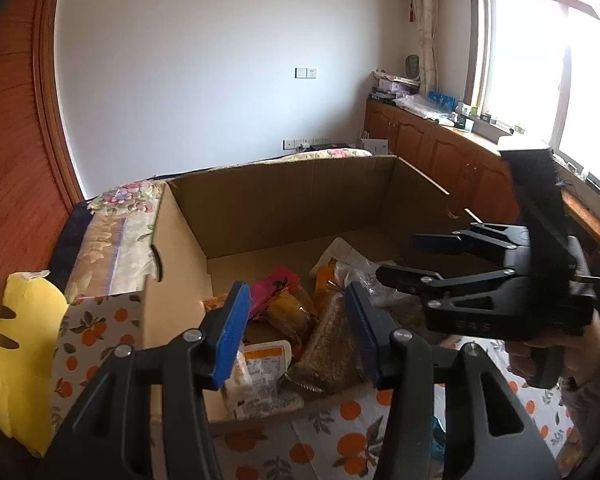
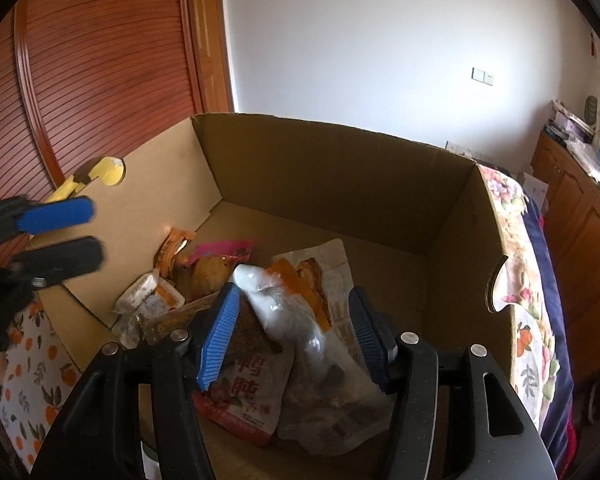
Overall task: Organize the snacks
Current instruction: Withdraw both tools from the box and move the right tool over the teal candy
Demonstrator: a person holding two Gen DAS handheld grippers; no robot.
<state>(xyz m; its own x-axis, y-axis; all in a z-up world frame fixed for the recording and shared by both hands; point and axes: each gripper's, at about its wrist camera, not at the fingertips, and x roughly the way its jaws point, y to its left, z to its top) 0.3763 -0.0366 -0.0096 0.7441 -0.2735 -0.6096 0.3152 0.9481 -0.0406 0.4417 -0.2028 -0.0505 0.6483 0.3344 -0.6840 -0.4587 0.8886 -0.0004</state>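
Observation:
A big open cardboard box [image 1: 292, 200] [image 2: 340, 168] holds a heap of snack packets. In it lie a pink packet [image 1: 274, 284], a brown seeded packet [image 1: 328, 344] and a white tray pack [image 1: 260, 364]. My left gripper [image 1: 296, 292] hangs open above the box's near-left corner with nothing between its blue pads; the right wrist view shows it [image 2: 96, 233] at the left rim. My right gripper [image 2: 294, 292] stands open inside the box. A whitish packet [image 2: 284, 320] stands between its jaws, close to the left pad but not pressed, over a red packet [image 2: 248, 384]. A hand [image 1: 540, 356] holds the right gripper [image 1: 398, 258].
The box sits on an orange-print cloth [image 1: 340, 440]. A yellow cushion [image 1: 16, 356] lies left of it and floral bedding [image 1: 116, 232] behind. Wooden cabinets [image 1: 440, 148] under a window line the right wall, and a slatted wooden door [image 2: 100, 60] stands on the left.

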